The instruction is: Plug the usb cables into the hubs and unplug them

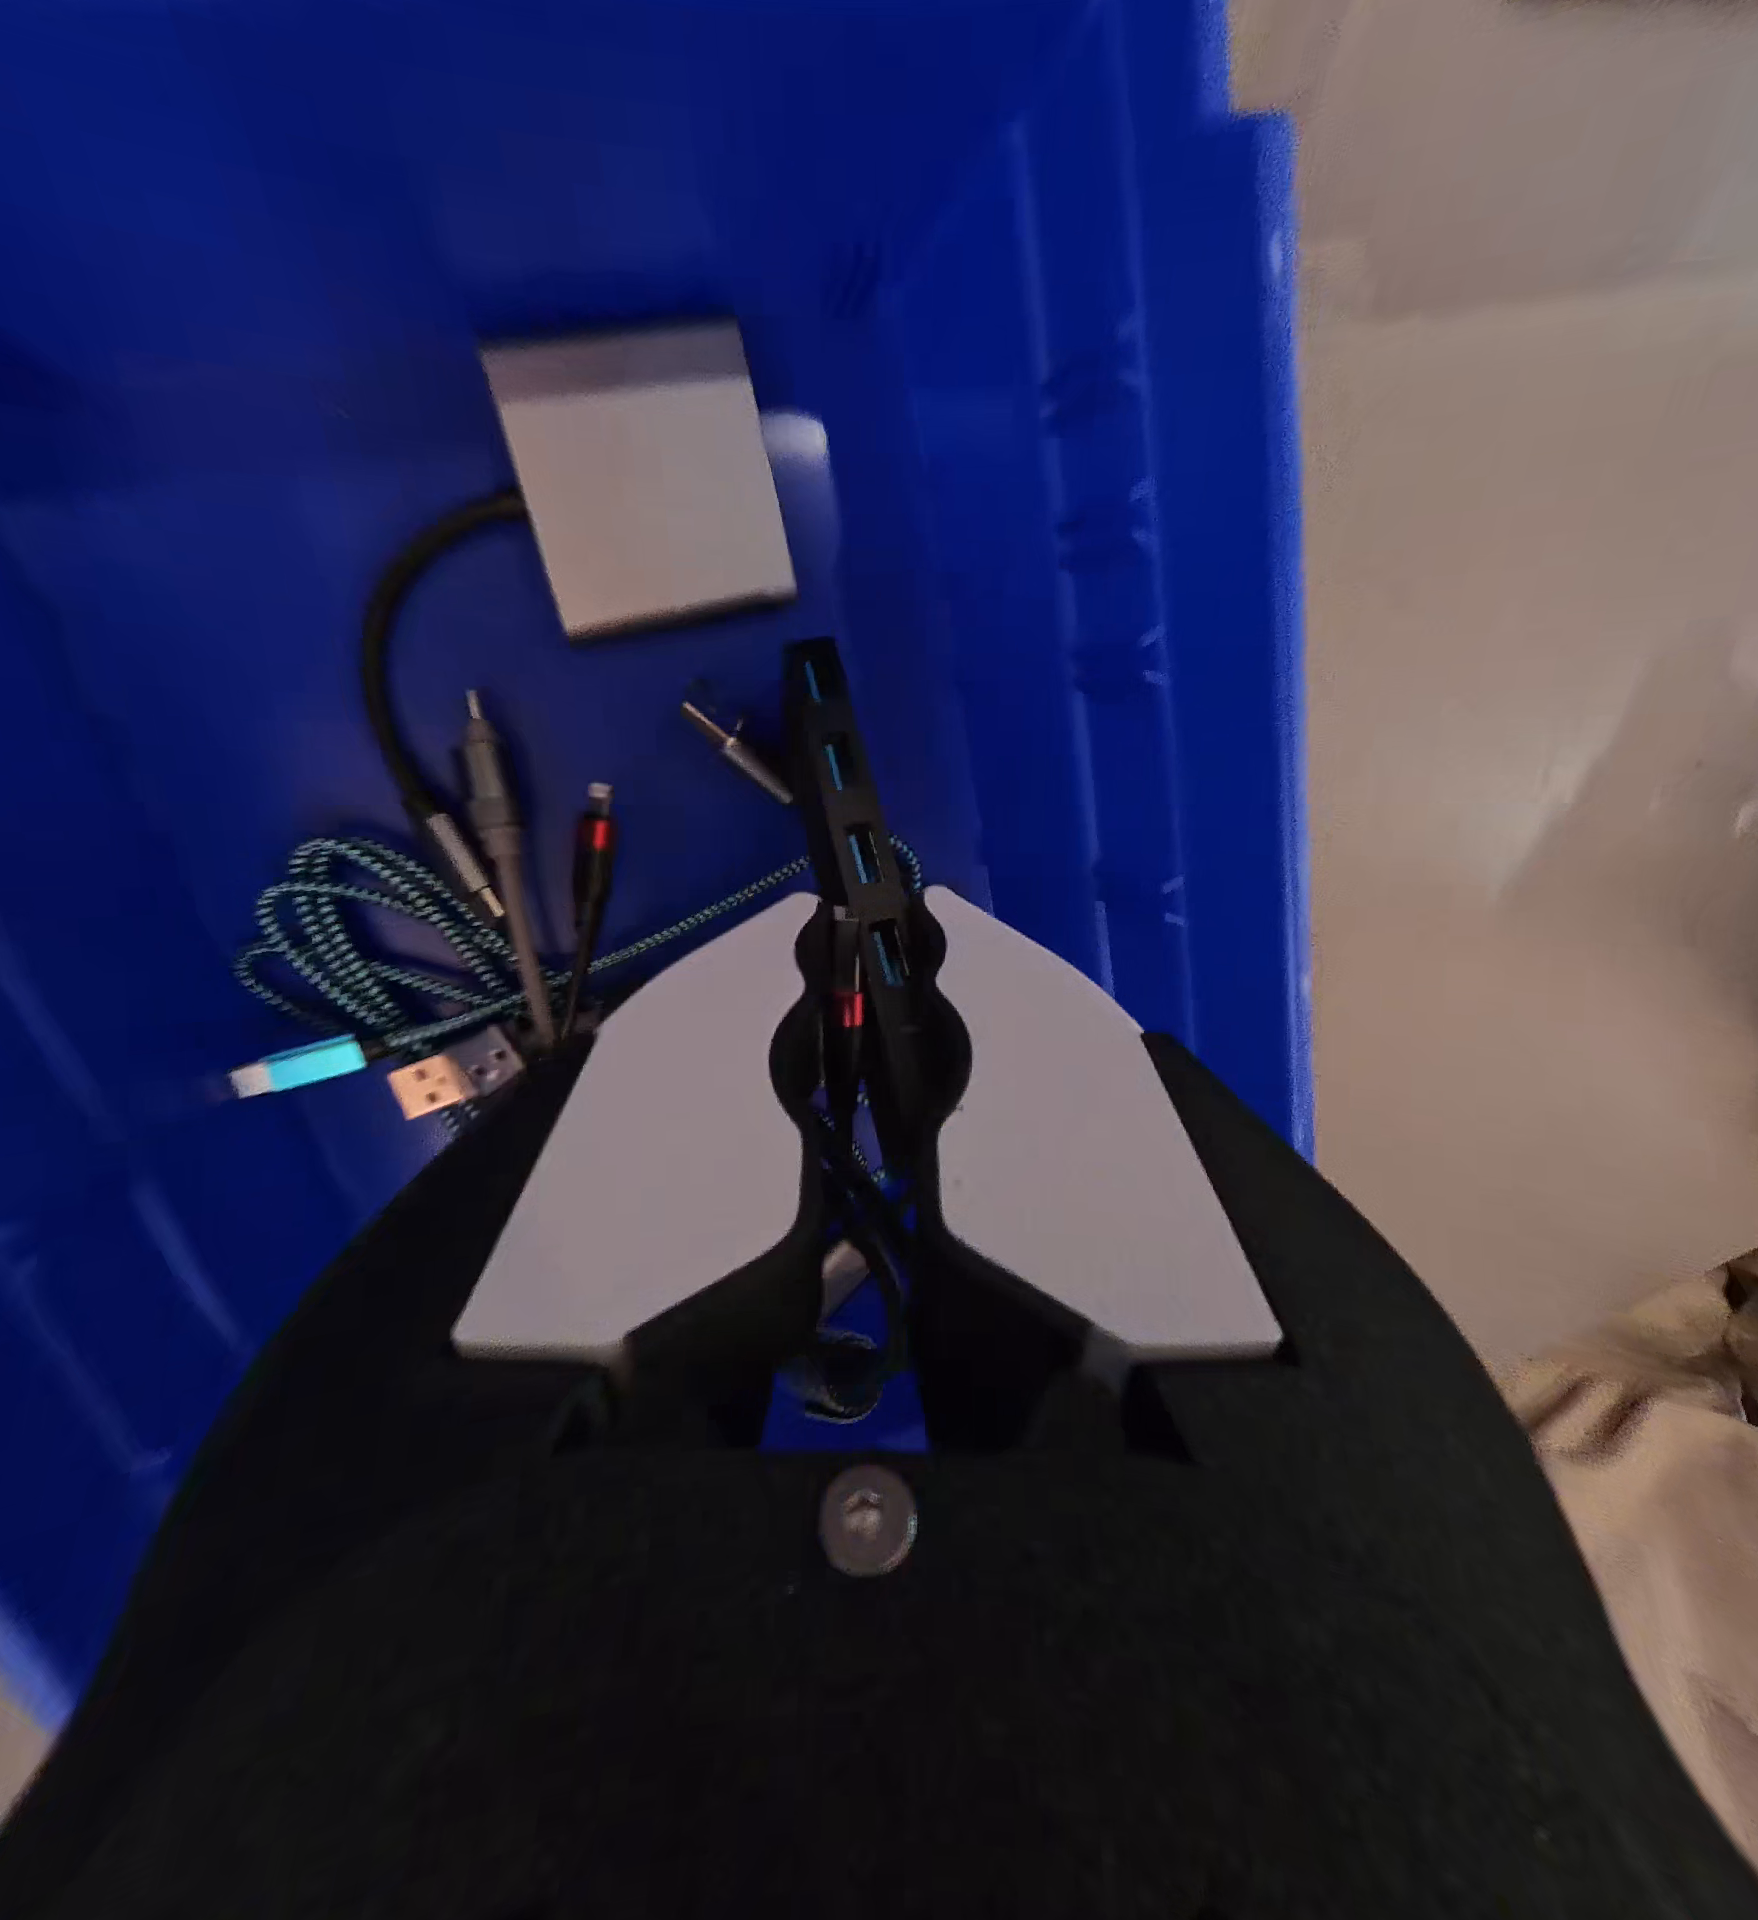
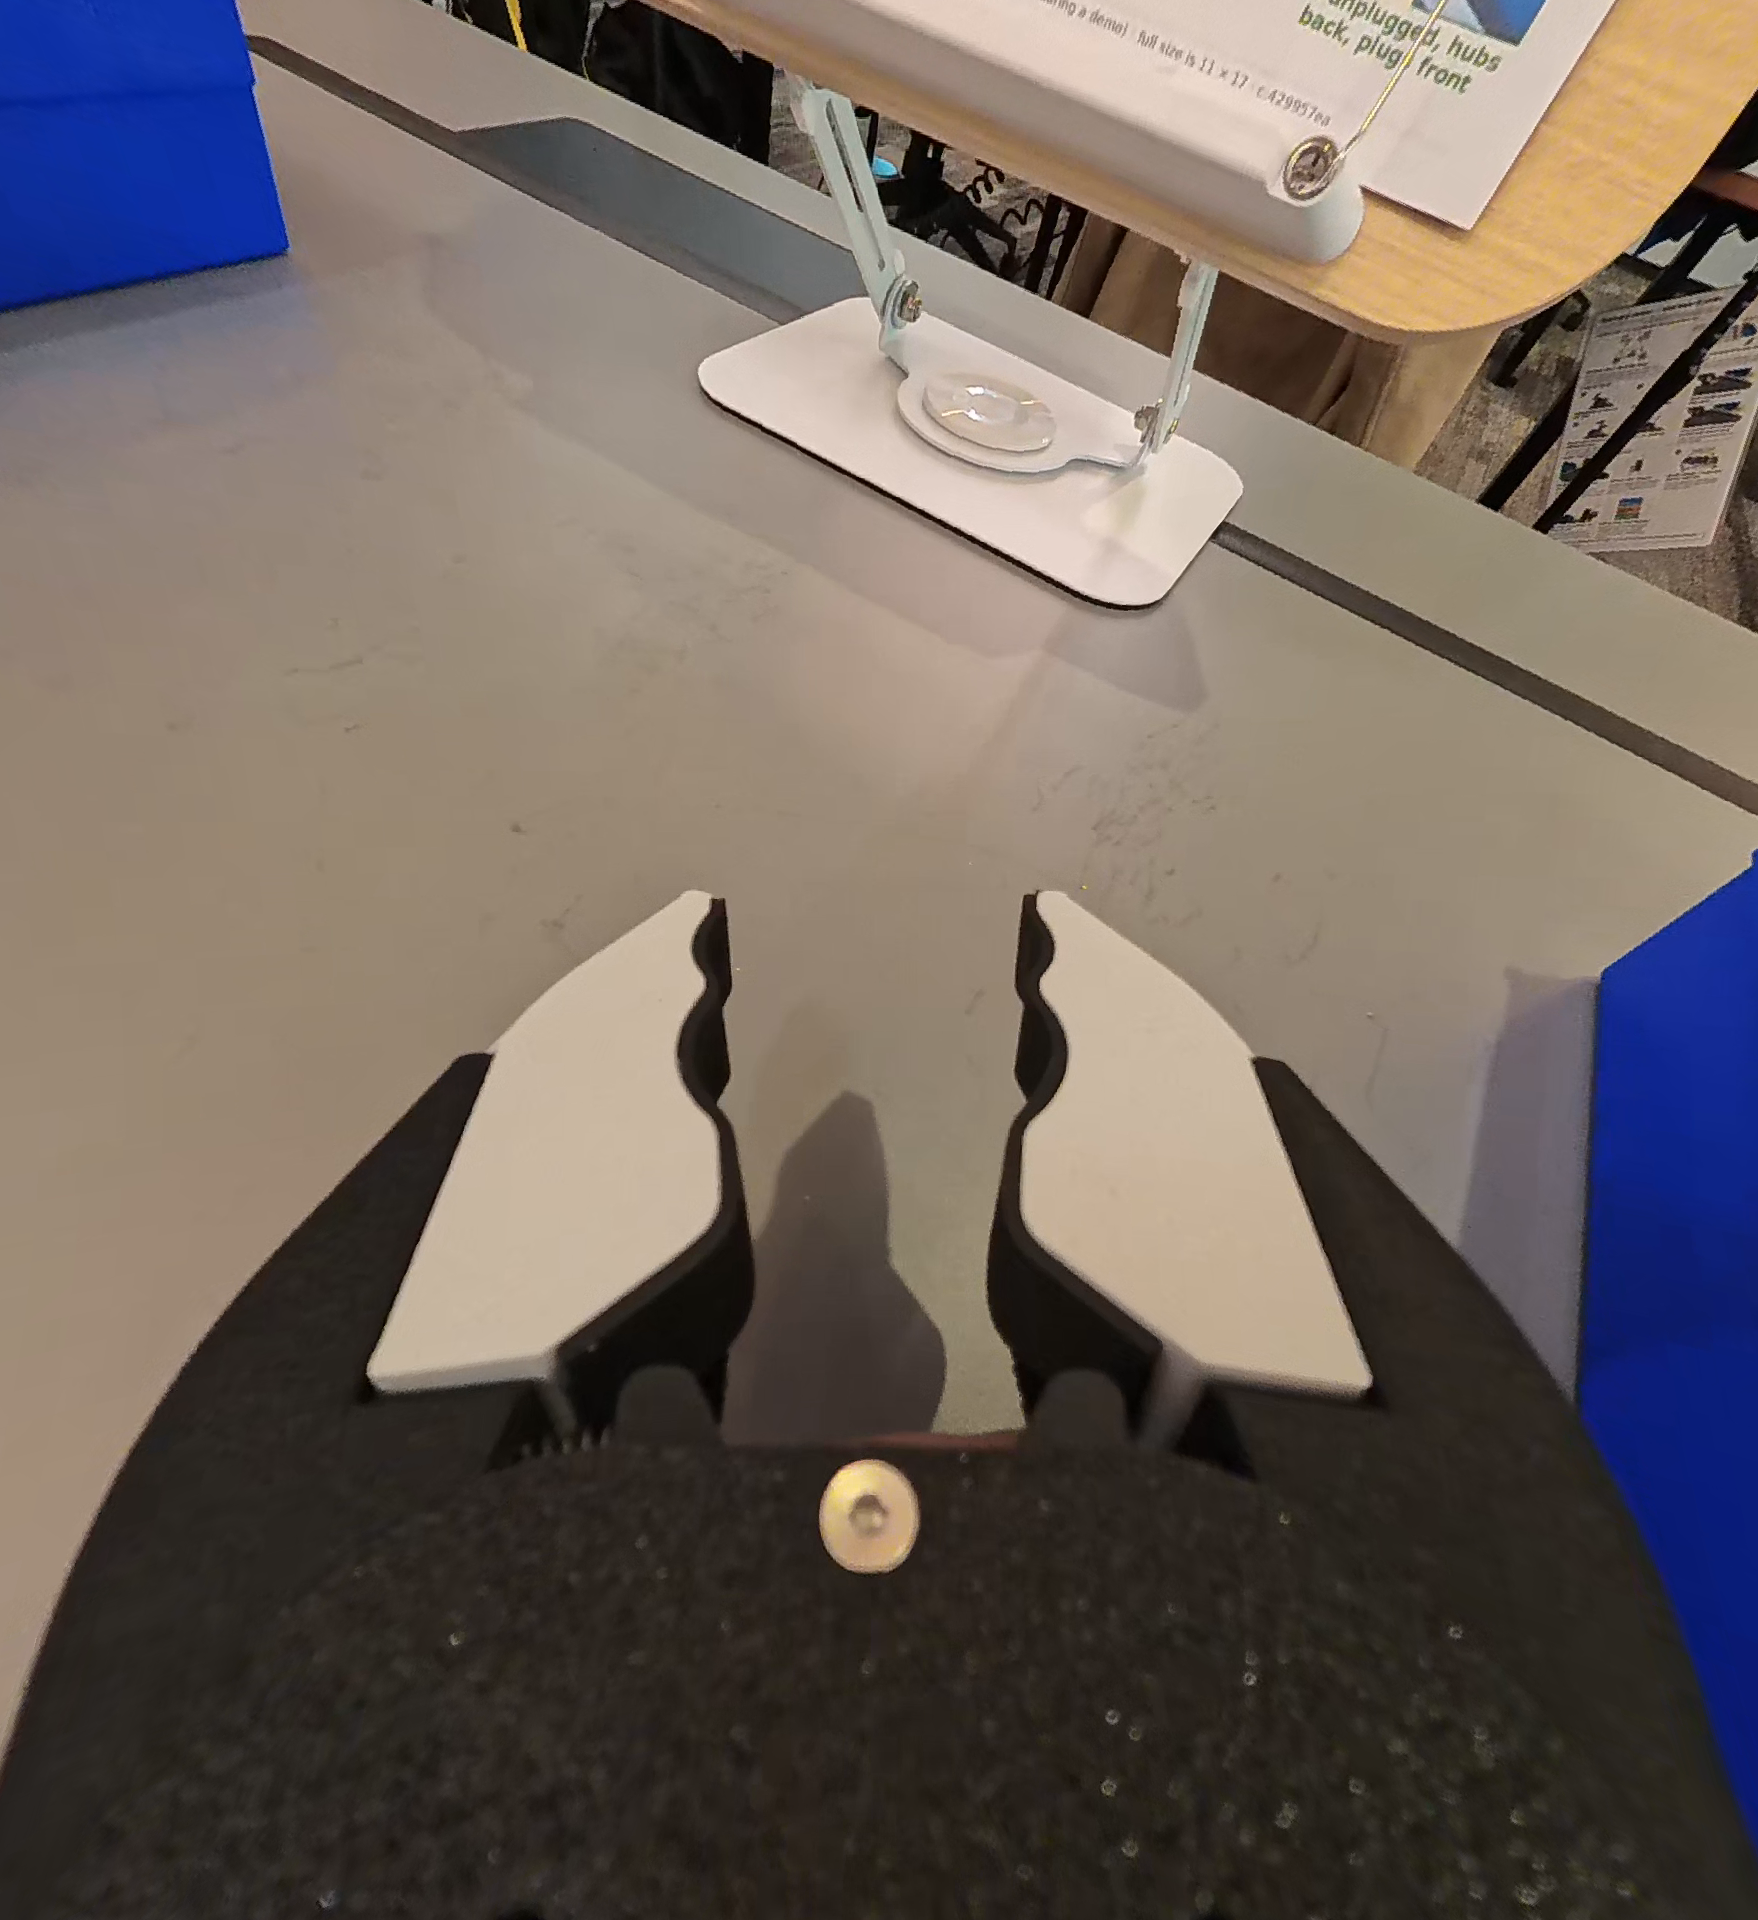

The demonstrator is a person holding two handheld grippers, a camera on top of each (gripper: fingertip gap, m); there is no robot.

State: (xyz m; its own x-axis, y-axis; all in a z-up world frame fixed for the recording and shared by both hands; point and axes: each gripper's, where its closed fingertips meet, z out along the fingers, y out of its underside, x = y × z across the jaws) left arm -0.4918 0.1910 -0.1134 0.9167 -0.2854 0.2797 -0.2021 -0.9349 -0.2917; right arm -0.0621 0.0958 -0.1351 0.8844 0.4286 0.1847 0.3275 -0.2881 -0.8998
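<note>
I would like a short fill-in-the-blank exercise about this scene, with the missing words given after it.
1. The left gripper is shut on the black ____.
2. The silver hub lies inside a bin of ____ colour.
3. The right gripper is ____ and holds nothing.
4. Below the right gripper is a ____ table.

Missing words: hub; blue; open; grey
</note>
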